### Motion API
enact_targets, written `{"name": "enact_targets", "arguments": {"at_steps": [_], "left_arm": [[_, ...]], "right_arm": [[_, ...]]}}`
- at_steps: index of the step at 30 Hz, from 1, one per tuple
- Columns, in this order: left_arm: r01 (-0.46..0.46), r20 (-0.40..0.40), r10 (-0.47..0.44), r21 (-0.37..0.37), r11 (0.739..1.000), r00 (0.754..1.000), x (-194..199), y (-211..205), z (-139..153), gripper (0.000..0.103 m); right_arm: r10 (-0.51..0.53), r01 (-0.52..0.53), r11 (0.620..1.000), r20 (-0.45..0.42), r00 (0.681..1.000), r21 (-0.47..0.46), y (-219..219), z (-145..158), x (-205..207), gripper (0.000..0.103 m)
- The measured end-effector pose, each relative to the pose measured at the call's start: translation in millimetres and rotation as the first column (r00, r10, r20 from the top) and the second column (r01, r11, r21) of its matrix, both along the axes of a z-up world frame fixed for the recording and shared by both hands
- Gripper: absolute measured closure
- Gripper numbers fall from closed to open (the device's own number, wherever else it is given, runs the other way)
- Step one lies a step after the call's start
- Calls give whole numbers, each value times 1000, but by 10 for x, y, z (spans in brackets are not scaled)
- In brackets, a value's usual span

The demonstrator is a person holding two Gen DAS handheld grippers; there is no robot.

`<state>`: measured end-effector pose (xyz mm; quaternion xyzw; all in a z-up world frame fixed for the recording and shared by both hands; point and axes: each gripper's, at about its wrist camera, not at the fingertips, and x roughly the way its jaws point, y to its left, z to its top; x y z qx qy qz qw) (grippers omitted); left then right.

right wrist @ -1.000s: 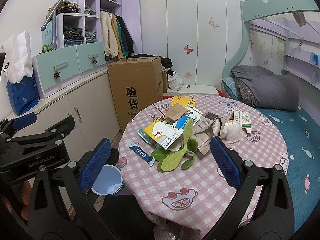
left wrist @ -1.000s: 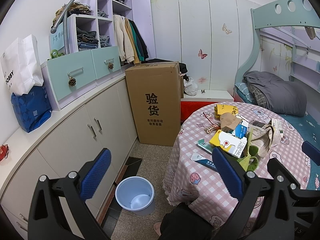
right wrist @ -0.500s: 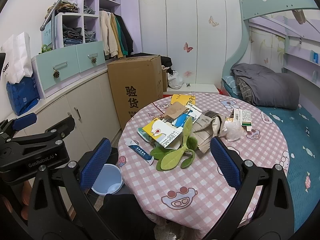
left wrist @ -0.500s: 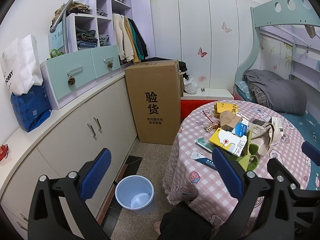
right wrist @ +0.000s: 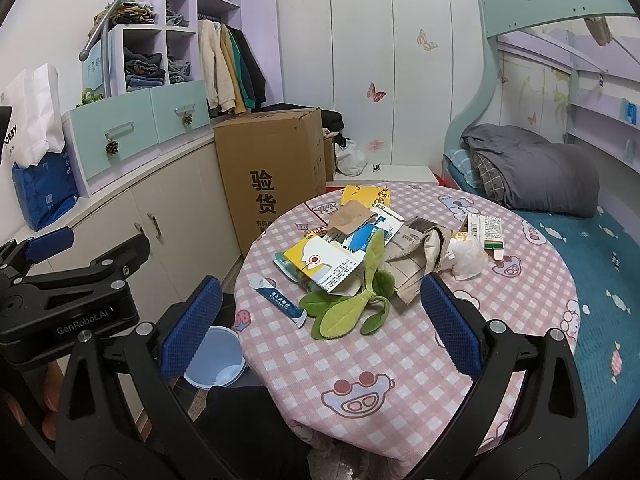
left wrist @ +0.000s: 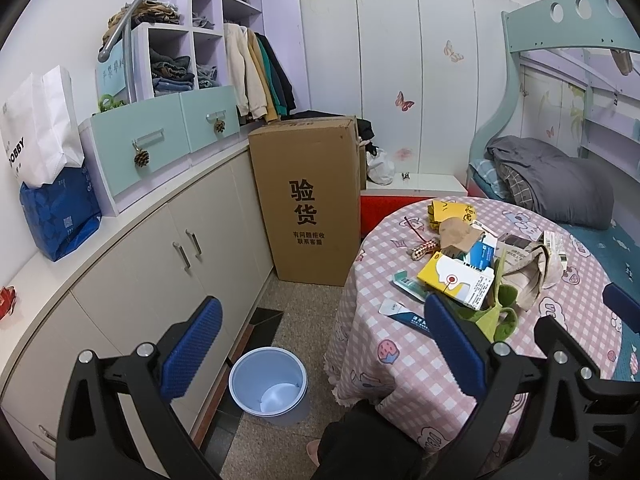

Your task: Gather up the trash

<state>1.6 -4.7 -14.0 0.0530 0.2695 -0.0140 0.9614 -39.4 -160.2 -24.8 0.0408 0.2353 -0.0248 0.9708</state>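
A round table with a pink checked cloth (right wrist: 400,360) holds a pile of trash: a yellow-white box (right wrist: 324,264), a blue-white sachet (right wrist: 280,300), brown paper (right wrist: 348,216), a crumpled clear wrapper (right wrist: 466,258) and a green plush sprout (right wrist: 348,312). The box also shows in the left wrist view (left wrist: 456,280). A pale blue bin (left wrist: 268,384) stands on the floor left of the table, empty. My left gripper (left wrist: 320,344) is open above the bin. My right gripper (right wrist: 316,320) is open above the table's near side.
A tall cardboard box (left wrist: 312,196) stands behind the bin against beige cabinets (left wrist: 160,264). A bunk bed with a grey quilt (right wrist: 536,168) lies right of the table. The left gripper's frame (right wrist: 68,292) shows at the right wrist view's left edge.
Both views have drifted slightly; the table sits a little farther right in the left view. Both grippers stay open and empty.
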Motion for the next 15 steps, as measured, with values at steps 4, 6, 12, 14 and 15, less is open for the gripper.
{"name": "enact_targets", "arguments": {"at_steps": [4, 6, 12, 14, 15], "left_arm": [[0, -6, 0, -1, 1000, 1000, 3, -2, -1, 4], [0, -10, 0, -2, 1000, 1000, 10, 0, 7, 4], [0, -17, 0, -7, 1000, 1000, 19, -2, -1, 4], [-2, -19, 2, -5, 1000, 1000, 23, -5, -6, 4], [-2, -20, 2, -4, 1000, 1000, 26, -8, -12, 4]], "right_arm": [[1, -1, 1000, -1, 1000, 3, 4, -4, 0, 6], [1, -1, 1000, -2, 1000, 3, -2, 8, 8, 6], [9, -9, 1000, -2, 1000, 13, -26, -20, 17, 6], [20, -20, 999, -14, 1000, 29, -21, -65, 20, 6], [20, -20, 999, -19, 1000, 28, -41, -89, 39, 6]]}}
